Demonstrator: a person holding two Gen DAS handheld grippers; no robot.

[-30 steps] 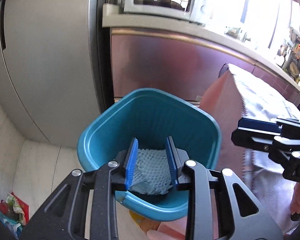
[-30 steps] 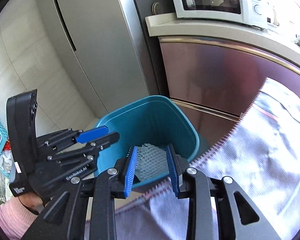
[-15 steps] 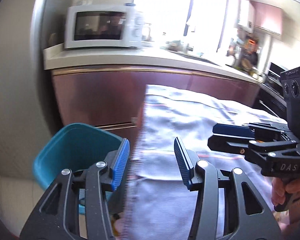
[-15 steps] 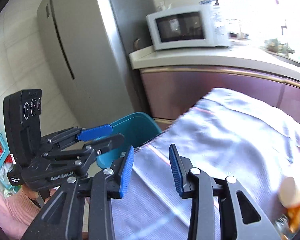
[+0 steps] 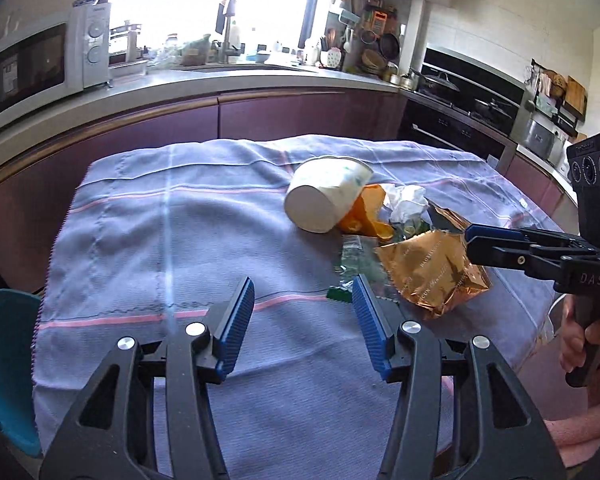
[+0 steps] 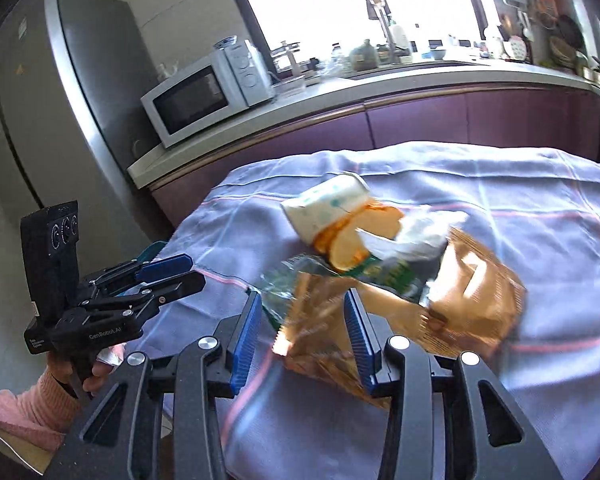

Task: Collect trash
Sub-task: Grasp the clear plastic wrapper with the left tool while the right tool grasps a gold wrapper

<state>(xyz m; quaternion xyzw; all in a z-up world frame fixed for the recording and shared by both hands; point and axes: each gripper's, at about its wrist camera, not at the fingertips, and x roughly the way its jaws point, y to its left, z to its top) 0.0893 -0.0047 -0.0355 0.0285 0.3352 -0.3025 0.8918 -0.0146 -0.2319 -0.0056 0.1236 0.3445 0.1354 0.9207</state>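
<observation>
Both sets of jaws are opening, nothing pressed between them. Left gripper hangs over bare cloth on the table; right gripper frames the gold foil bag. Trash lies heaped mid-table: paper cup, orange peel, crumpled tissue. Risks: foil slips from a shallow pinch; the cup rolls if nudged; the cloth snags and drags.

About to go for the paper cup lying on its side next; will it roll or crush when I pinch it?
The paper cup lies on its side on the cloth, leaning on orange wrapper, so a nudge could roll it. It looks thin-walled and empty, probably light and easily dented. Pinching the rim may hold better than squeezing the body.
</observation>
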